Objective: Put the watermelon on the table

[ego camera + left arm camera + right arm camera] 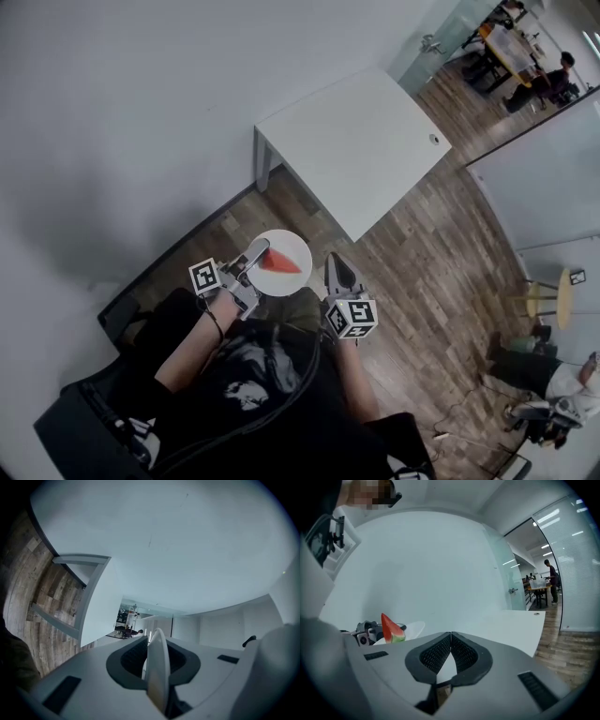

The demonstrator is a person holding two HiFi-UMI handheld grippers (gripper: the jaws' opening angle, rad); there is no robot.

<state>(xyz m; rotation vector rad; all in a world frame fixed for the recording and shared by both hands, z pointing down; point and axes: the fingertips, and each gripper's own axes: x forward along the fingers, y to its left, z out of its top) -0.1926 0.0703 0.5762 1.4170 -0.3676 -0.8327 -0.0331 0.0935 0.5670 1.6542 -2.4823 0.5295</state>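
A red watermelon slice (281, 262) lies on a small white plate (292, 277) held in the air above the wooden floor, short of the white table (356, 150). My left gripper (256, 252) is shut on the plate's left rim. In the left gripper view the plate (158, 672) stands edge-on between the pads. My right gripper (338, 273) hangs just right of the plate, shut and empty; its tips (451, 634) meet. The right gripper view shows the slice (392, 629), the plate (412, 629) and the table (511, 625) beyond.
A white wall runs along the left. Wooden floor (441, 234) surrounds the table. A glass partition (539, 159) and a small round side table (548, 295) stand at the right, with a seated person (562, 384) low right. More people sit at a far desk (516, 47).
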